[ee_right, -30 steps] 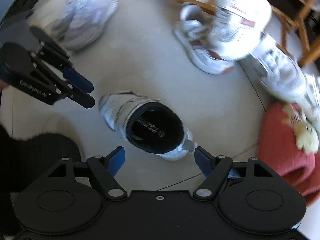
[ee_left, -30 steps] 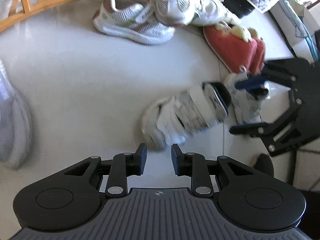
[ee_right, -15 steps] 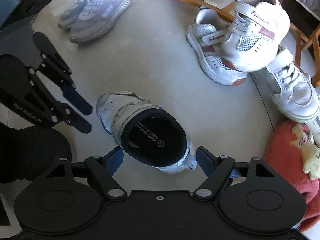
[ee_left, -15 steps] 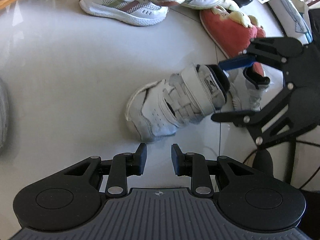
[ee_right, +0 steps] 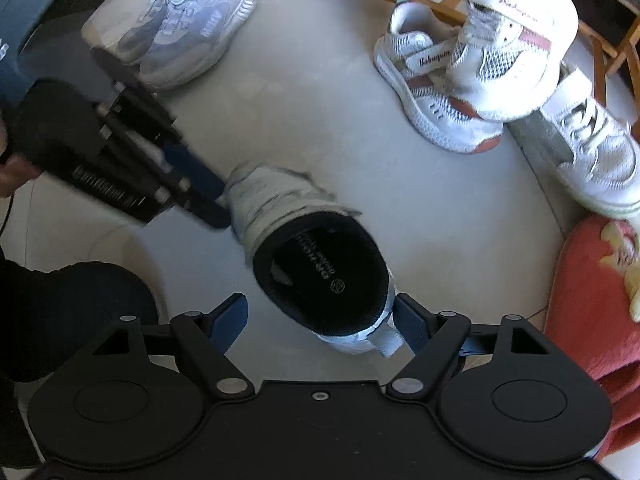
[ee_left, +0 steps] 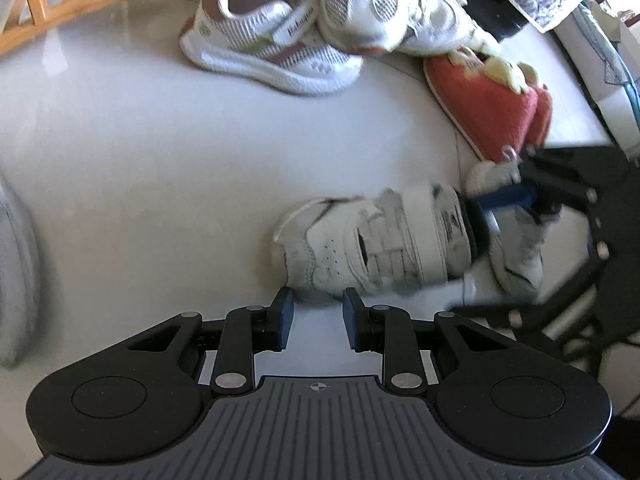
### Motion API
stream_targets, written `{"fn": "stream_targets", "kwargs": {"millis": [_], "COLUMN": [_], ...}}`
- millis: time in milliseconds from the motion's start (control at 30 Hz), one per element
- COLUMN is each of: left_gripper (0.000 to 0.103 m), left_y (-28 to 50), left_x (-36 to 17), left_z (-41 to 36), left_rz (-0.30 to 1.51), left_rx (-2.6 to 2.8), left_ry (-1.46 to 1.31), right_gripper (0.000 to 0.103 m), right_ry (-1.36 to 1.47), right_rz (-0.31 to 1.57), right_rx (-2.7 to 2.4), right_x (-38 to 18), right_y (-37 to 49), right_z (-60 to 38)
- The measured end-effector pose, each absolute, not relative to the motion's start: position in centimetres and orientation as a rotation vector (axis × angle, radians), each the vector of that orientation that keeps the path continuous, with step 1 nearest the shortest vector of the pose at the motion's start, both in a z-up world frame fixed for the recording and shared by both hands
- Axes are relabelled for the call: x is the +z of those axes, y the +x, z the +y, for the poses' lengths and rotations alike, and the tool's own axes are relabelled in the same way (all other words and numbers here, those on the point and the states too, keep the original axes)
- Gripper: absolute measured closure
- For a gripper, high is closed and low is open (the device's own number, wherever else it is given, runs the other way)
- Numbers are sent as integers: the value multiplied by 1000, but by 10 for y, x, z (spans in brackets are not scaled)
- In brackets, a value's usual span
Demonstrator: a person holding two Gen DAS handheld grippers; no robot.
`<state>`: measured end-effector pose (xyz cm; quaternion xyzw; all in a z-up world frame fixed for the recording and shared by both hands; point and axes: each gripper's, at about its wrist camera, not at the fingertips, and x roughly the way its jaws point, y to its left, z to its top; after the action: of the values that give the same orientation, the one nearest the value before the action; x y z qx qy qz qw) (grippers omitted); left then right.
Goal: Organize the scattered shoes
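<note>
While left tongs point(ee_left: 317, 316) hover, right tongs point(ee_right: 320, 316) straddle sneaker point(ee_right: 296, 240).

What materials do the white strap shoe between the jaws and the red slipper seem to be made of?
White strap shoe: probably smooth synthetic leather, matte and scuffed, with small punched holes at the toe and a dark fabric lining. Red slipper: soft plush or fleece, going by its fuzzy, unshiny surface; the pale yellow trim on it also looks plush.
</note>
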<state>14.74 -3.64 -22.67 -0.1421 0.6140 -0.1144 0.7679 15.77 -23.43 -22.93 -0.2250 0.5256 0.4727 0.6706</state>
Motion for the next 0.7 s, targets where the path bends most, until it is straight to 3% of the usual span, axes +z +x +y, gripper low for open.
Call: {"fn": "stream_targets", "kwargs": {"millis": [300,467,633,700], "left_gripper": [78,80,83,84], "left_y": [171,186,201,206], "left_x": [-226,-226,-228,-228], "left_z": [-38,-40,-41,-43], "left_rz": [1283,1255,1227,1218], "left_rx": [-242,-235,-227,-227], "left_ry": [-278,-259,-255,-253], "right_gripper": [22,29,43,43], "right_ry": [-468,-435,-398,-386], "right_rz": [1217,1214,1216,1219], "right_rx": [1038,984,953,956], "right_x": [-229,-229,-229,-229], "right_y": [152,159,163,165], "right_z": [-237,-236,-236,-236]}}
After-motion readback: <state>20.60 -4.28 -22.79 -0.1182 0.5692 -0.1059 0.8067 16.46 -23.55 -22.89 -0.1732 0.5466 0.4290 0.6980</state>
